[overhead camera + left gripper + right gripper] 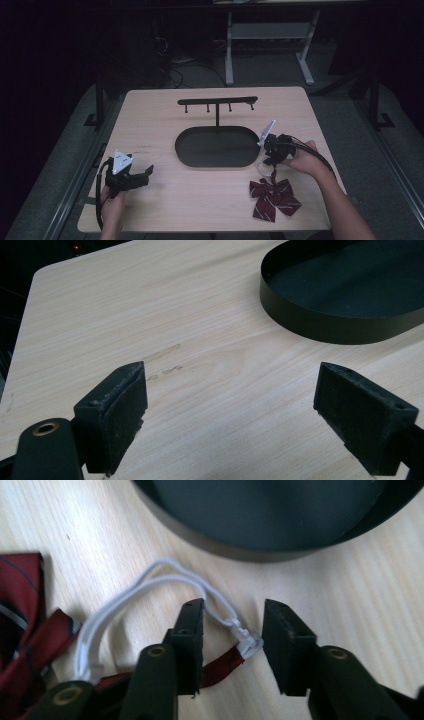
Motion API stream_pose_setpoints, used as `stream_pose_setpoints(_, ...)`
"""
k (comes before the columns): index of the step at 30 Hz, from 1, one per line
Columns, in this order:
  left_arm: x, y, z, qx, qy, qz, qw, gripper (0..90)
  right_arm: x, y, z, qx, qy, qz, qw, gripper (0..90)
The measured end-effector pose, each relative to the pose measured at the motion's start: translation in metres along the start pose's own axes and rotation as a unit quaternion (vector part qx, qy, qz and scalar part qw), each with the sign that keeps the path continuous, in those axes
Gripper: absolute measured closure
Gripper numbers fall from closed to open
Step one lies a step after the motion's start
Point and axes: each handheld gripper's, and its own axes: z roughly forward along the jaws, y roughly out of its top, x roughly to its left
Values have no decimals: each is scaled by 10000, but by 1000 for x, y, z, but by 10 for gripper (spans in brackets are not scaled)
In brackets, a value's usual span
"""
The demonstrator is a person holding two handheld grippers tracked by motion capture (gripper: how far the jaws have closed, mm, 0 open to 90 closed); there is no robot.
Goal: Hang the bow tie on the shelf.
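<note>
A dark red striped bow tie (274, 197) lies on the table's front right. Its white elastic loop (150, 582) runs toward the black oval tray (180, 150). My right gripper (267, 157) points down just above the bow tie. Its jaws stand partly apart on either side of the loop's white clasp (248, 642), and a red strap end (222, 665) lies below. Part of the bow tie (20, 600) lies at the left of the right gripper view. My left gripper (147, 173) is open over bare wood at the front left, with nothing between its fingers (120, 405).
From the back of the tray rises a thin post carrying a black bar with several hooks (217, 101). The tray's wall (320, 327) is ahead and right of the left gripper, and it curves close behind the clasp (240, 550). Dark floor and a desk frame (230, 45) lie beyond the table.
</note>
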Motion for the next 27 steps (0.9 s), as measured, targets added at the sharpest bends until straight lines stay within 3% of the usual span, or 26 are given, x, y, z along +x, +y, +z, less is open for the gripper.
stream_pose_setpoints(7, 0, 0, 0, -3, 1, -19, 10000, 135, 2, -3, -1, 60, 91, -51, 9999, 794)
stream_pose_setpoints(10, 0, 0, 0, 4, 4, -20, 10000, 136, 2, -3, -2, 44, 235, 10, 9997, 827)
stream_pose_setpoints(17, 0, 0, 0, 18, -3, 6, 10000, 136, 6, -6, -12, -96, 414, 105, 9990, 847)
stream_pose_setpoints(27, -2, 0, 0, 13, -8, 0, 10000, 135, 19, -3, -36, -556, 411, -40, 9976, 850)
